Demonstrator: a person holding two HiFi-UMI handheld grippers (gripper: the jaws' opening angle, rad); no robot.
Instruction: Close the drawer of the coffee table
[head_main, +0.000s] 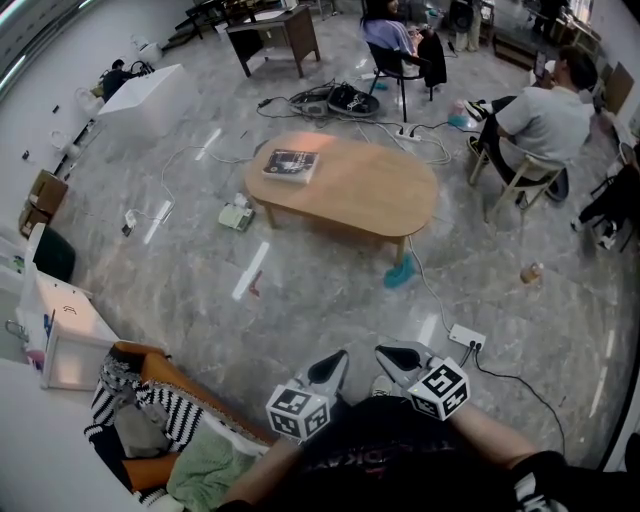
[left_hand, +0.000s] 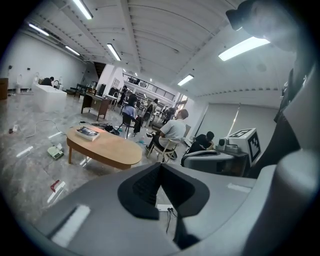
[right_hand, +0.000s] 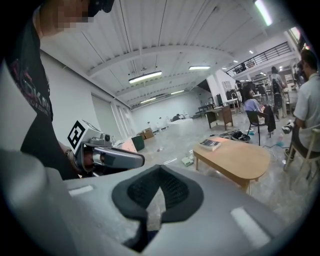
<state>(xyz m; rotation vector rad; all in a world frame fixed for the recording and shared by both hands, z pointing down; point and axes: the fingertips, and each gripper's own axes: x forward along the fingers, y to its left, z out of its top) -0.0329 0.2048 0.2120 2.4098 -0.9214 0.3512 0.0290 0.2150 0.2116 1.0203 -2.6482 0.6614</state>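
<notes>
The coffee table (head_main: 360, 190) is standing on the marble floor (head_main: 200, 290) well ahead of both claws, with a book (head_main: 291, 164) lying at the left end of its oval top. Its drawer cannot be made out. A wide stretch of floor is lying open along the table's near edge. A teal thing (head_main: 400, 272) is sitting beside the near right leg, and a power strip (head_main: 466, 337) is trailing a cable toward it. The left claw (head_main: 335, 362) and right claw (head_main: 392, 356) are hovering side by side, each with jaws pressed together, gripping nothing.
</notes>
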